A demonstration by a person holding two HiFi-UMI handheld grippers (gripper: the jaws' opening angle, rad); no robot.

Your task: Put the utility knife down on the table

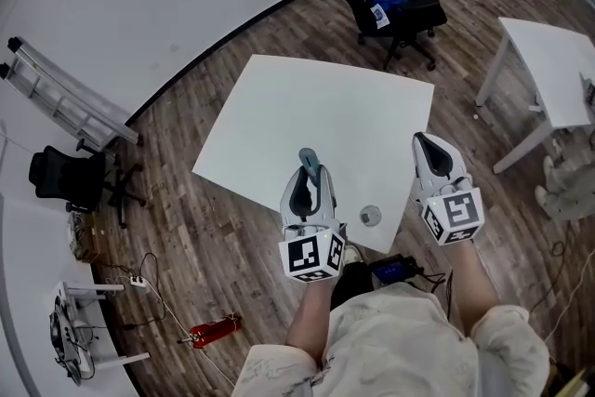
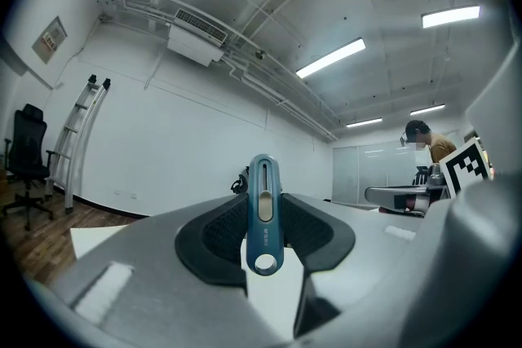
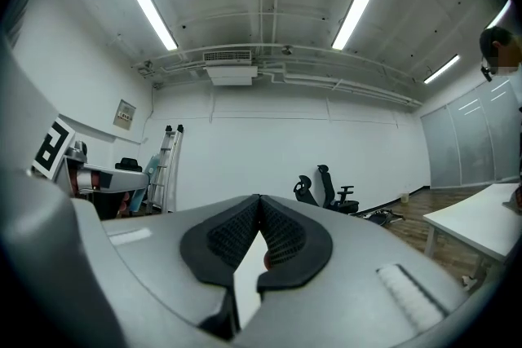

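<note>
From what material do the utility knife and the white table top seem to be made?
Utility knife: probably plastic, perhaps painted metal; teal body with an even, soft sheen, a pale slider and a moulded-looking ring at its end. Table: likely laminated board; flat, uniformly white, matte top without grain. Neither is certain from looks alone.

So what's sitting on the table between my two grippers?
In the head view, only a small round grey object, near the table edge, lies between the left gripper and the right gripper; the rest is bare tabletop.
</note>
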